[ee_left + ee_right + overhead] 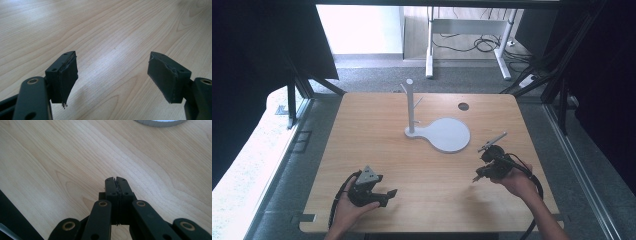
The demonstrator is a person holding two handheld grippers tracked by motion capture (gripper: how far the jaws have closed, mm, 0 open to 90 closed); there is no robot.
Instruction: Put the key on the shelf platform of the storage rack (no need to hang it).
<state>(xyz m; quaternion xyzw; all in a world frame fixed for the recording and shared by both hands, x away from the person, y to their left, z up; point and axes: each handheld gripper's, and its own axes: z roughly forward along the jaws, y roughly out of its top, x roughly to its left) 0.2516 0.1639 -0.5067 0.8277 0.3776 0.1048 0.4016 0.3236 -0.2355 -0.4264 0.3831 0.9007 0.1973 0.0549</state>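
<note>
Stand [411,107] sits mid-bench [377,150] on its round base, untouched, while left gripper [379,192] waits near the front edge, jaws wide, and right gripper [476,177], jaws closed empty, hovers nearer, seemingly ready.

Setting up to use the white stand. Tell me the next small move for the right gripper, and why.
Probably open the right gripper first: its jaws are pressed together with nothing between them, so it can't take hold of anything. The left gripper is already open, and the white stand sits untouched farther up the table.
</note>
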